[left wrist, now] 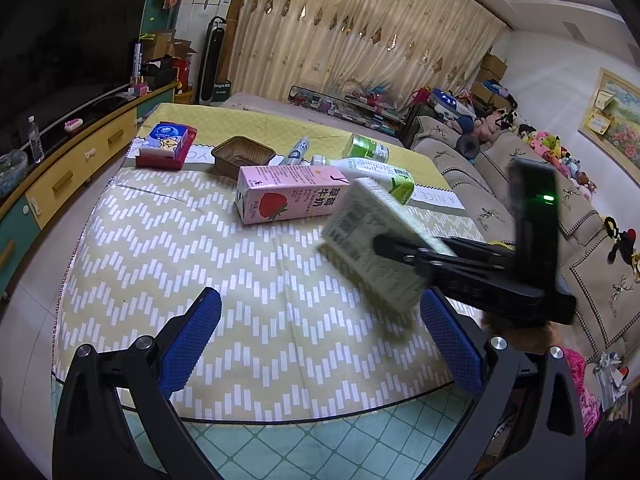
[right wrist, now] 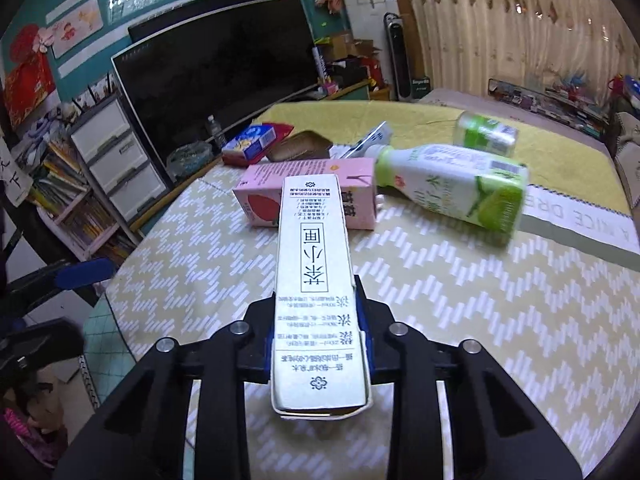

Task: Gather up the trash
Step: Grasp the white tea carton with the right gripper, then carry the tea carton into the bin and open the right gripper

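Nearest the lens in the left wrist view: the left gripper (left wrist: 320, 344), jaws wide apart, blue pads (left wrist: 196, 340) bare, nothing between them; it hangs over the near edge of the table (left wrist: 160, 264) with its zigzag cloth. To its right, the right gripper (left wrist: 390, 250) reaches in from the side, clamped on a pale tea carton (left wrist: 374, 240) that looks tilted and clear of the cloth. In the right wrist view the same right gripper (right wrist: 320, 344) has its jaws pressed tight against both long sides of the tea carton (right wrist: 316, 280), gripping it near its near end; the far end points away toward the other litter. Carton: tall, narrow, cream-coloured cardboard, printed text and a barcode, near end flap slightly sprung, walls not visibly crushed. Step in hand, as judged: first piece of trash is picked up and being lifted away. Remaining on the table, left to right: a tissue pack (left wrist: 168, 140) on a red box, a brown plastic tray (left wrist: 242, 156), a pink strawberry milk carton (left wrist: 288, 194) on its side, a white and green bottle (right wrist: 452, 188) lying down, a green can (right wrist: 486, 132) behind it. No bin or bag is visible in either view. Next move calls for carrying the carton to a container out of sight, keeping the grip firm since the carton is light and long; the free left gripper is well placed to take the milk carton.
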